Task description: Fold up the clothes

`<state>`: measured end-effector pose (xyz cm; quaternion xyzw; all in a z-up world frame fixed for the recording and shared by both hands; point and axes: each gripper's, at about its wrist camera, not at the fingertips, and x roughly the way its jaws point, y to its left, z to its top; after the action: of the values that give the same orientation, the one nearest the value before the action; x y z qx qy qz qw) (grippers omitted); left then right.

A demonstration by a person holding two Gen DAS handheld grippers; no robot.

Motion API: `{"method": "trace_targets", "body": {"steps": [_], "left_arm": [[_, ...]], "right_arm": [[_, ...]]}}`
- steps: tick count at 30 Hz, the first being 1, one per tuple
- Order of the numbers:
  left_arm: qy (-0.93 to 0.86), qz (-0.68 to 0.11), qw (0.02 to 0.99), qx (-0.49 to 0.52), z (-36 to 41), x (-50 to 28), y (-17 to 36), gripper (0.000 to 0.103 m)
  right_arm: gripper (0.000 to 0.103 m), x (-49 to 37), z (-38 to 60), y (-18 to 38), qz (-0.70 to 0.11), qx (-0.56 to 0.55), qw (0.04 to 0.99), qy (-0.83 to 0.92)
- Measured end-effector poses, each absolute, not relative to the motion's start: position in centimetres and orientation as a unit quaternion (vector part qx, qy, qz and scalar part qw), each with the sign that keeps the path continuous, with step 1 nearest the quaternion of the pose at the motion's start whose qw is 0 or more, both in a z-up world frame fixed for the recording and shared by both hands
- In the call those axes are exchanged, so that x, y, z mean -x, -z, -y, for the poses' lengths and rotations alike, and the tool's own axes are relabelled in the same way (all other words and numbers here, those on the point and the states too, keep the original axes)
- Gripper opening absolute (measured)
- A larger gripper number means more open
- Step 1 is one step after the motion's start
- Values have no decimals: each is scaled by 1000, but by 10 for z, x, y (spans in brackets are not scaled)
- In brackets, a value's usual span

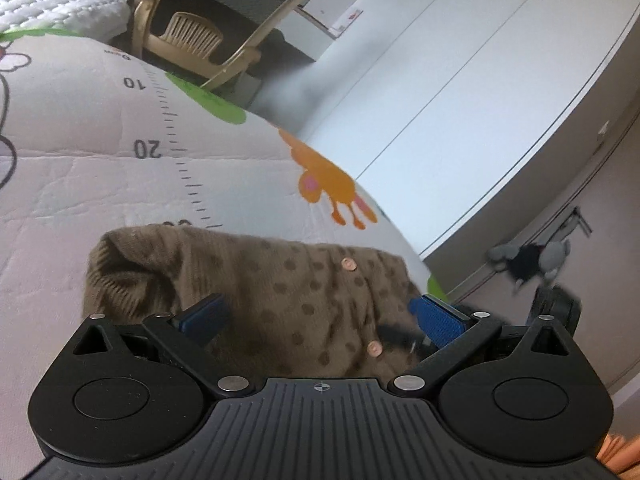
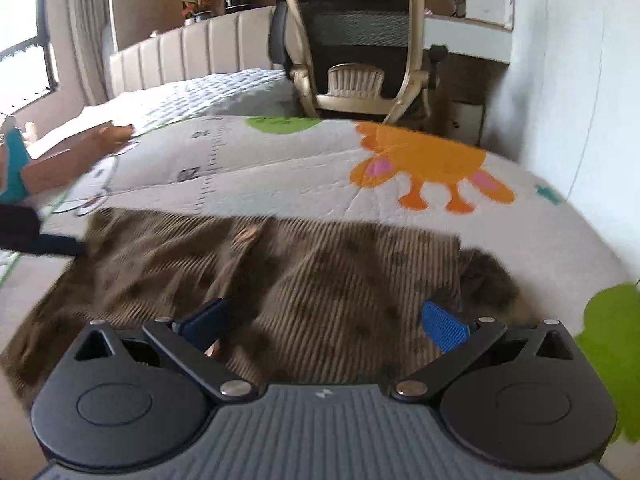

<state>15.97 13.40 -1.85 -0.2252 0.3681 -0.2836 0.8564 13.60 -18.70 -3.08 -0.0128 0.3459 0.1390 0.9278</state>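
My brown dotted cardigan [image 2: 304, 280] lies spread on the quilted play mat [image 2: 288, 168], and everything I say hangs off that garment. Both my grippers hover low over its near side. My left gripper [image 1: 320, 316] has its jaws spread wide, blue pads either side of the button placket, nothing between them but air above the knit. Two pale buttons [image 1: 349, 265] sit just ahead of that gap, so I judge I'm lined up on the front opening. Left of the placket, a ribbed edge of the cardigan is rolled up into a fat tube, not lying flat.

My right gripper [image 2: 324, 320] is spread wide as well, pads apart over the ribbed knit, gripping nothing. Beyond the cardigan's far edge on the mat are an orange cartoon animal [image 2: 420, 160] and a printed ruler strip [image 2: 208, 168]; past those, an office chair [image 2: 356, 52]. At the cardigan's left edge in the right wrist view a dark shape reaches in, likely my other tool, though it's blurred.

The cloth looks rumpled and the picture is smeared, so something is in motion. The cardigan is lumpy rather than a tidy rectangle; whether that roll is a fold half made or just a bunched edge, I can't tell. Open jaws this low suit either a pinch or a release.
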Motion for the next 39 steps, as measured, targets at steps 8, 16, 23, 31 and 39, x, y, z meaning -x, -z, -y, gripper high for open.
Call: {"method": "trace_targets", "body": {"steps": [8, 16, 23, 31, 39], "left_arm": [[274, -367, 862, 218, -127, -170, 13, 103], [327, -386, 842, 188, -113, -153, 13, 103], [285, -400, 870, 35, -74, -129, 27, 103], [278, -389, 878, 29, -73, -126, 31, 103], [283, -386, 877, 37, -78, -124, 26, 103]], "right_arm": [[103, -121, 189, 12, -304, 42, 942, -139], [103, -163, 196, 34, -338, 99, 936, -23], [103, -132, 186, 9, -285, 106, 951, -59], [103, -108, 167, 40, -308, 155, 933, -102], [103, -98, 168, 30, -316, 124, 930, -141]]}}
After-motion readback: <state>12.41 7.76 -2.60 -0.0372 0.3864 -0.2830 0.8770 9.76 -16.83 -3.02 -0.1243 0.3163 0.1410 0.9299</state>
